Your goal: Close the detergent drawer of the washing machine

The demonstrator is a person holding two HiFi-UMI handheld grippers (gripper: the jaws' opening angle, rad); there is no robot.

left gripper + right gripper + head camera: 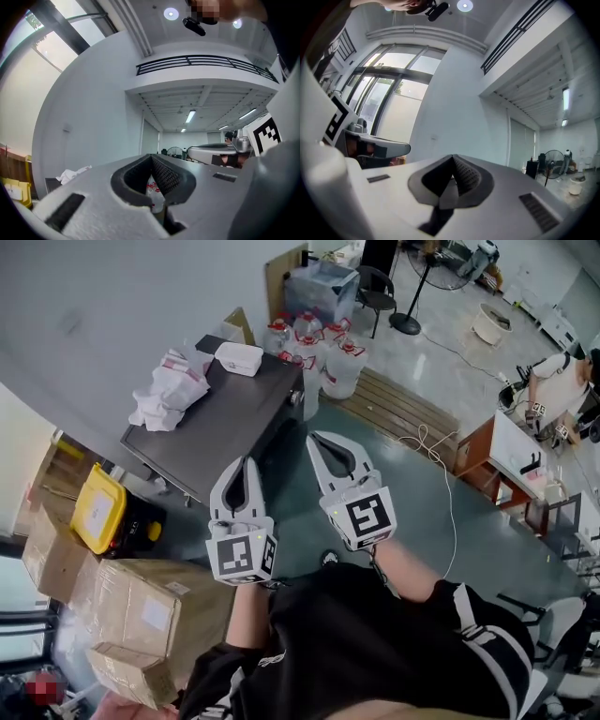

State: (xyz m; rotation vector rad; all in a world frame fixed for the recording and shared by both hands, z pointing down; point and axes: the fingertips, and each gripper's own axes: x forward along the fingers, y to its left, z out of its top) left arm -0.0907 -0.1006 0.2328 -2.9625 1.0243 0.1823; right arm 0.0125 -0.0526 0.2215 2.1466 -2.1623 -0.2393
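Nearest the body, left gripper (247, 465) and right gripper (324, 439) are held side by side over the floor (412, 474), pointed roughly level; in each gripper view the jaws are seen pressed together with nothing between them (151, 157) (452, 157). The posture is judged a carrying one: closed tips would suit pushing a drawer front, and being clear of everything fits a pause either ahead of a push or after one. Marker cubes (242, 557) carry black square patterns only, no words. At lower left, cardboard boxes (150, 610) are stacked with pale labels too small to be read; beside them a yellow-lidded container (98, 507) is noted. Further out a dark worktop (216, 418) bears crumpled white cloths (173, 390) and a white box (238, 357), likely parked there to be out of the way. Behind it, bottles (314, 348) with red labels are grouped, print not legible, then a clear bin (323, 287) and a fan (412, 287). The detergent drawer is made out in no view, nor is any washing machine surely identified; whether the drawer stands open or closed cannot be told
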